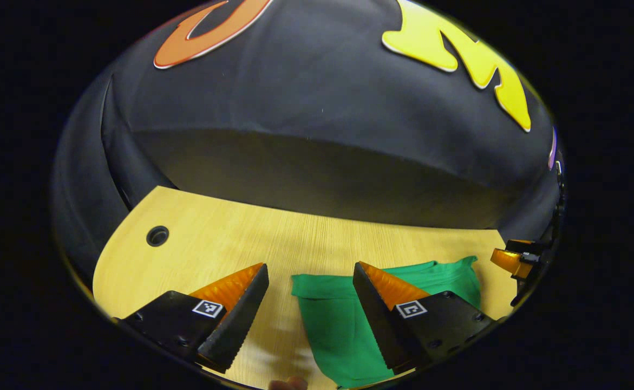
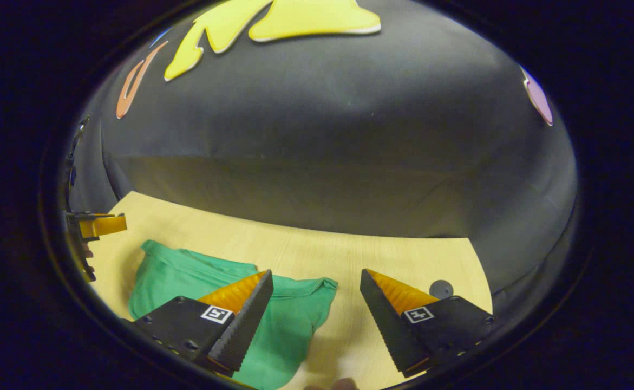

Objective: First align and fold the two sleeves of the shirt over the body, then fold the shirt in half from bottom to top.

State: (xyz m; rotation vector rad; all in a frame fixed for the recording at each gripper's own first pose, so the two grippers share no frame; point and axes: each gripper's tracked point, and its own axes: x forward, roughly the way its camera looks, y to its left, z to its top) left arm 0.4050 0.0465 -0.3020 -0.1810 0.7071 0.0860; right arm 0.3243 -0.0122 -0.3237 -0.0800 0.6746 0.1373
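Two pairs of tongs, left (image 1: 310, 287) and right (image 2: 317, 292), both spread wide, empty, above the green shirt (image 2: 187, 276) on the table (image 1: 252, 238).

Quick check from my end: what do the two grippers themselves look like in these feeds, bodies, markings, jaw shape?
The left gripper and right gripper look alike: black bolted bodies, each side carrying a small square black-and-white marker. The jaws are wedge-shaped with serrated inner edges. No cables or sleeves are clear enough to describe.
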